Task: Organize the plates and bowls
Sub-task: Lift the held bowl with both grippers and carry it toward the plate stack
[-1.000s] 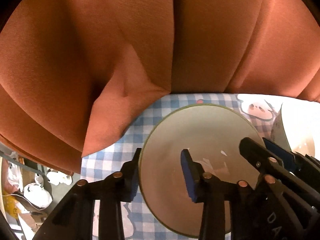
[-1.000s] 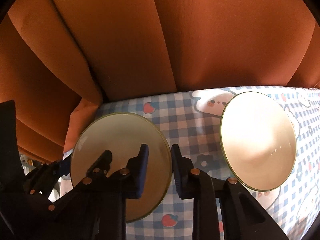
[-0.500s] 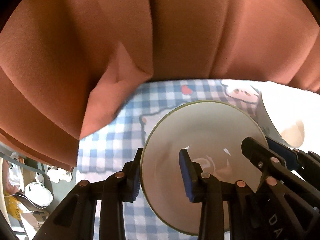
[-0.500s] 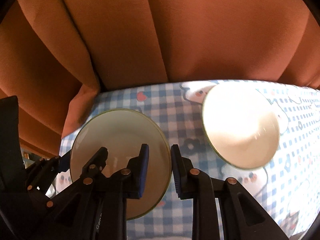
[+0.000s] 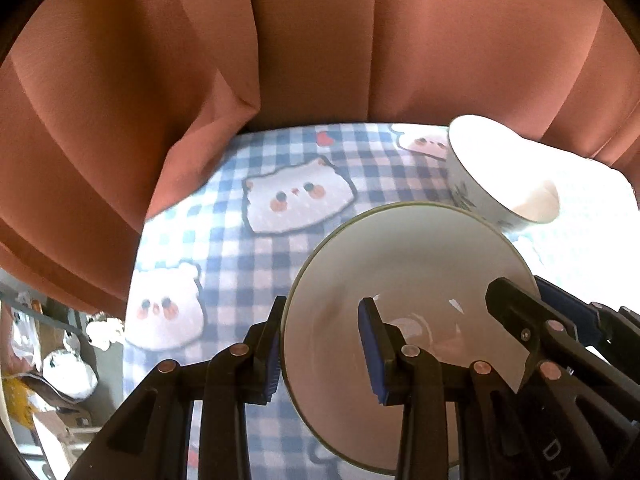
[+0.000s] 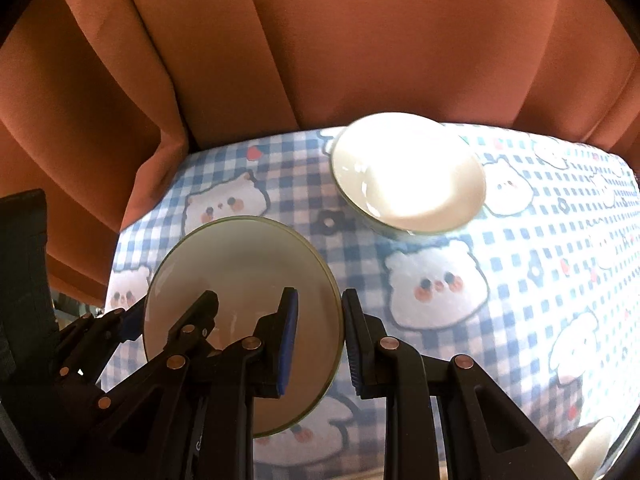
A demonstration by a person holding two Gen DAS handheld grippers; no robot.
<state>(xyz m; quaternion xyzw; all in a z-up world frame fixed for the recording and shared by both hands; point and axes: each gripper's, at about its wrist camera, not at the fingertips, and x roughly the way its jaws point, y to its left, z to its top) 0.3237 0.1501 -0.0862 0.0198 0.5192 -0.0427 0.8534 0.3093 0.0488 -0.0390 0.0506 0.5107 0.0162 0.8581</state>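
Low in both frames, the left gripper (image 5: pixel 322 350) and right gripper (image 6: pixel 320 340) each pinch opposite rims of one bowl (image 5: pixel 408 320), which could slip or strike the white bowl (image 6: pixel 408 172) beyond on the cloth (image 5: pixel 224 248), now showing more checks than a second ago.

**Two grippers sharing one bowl above a checked cloth**

The left gripper (image 5: pixel 322 354) pinches the near-left rim of a green-edged bowl (image 5: pixel 404 276), one finger (image 5: pixel 268 354) outside the wall, the other (image 5: pixel 374 354) inside. To the right of these fingers, the right gripper (image 5: pixel 536 300) clamps the opposite rim. Beyond the fingertips lies a blue checked tablecloth (image 5: pixel 224 248) printed with cartoon animals; a second, white bowl (image 5: pixel 500 176) sits ahead to the right, brightly lit. Rust-coloured curtains (image 5: pixel 312 40) hang behind.
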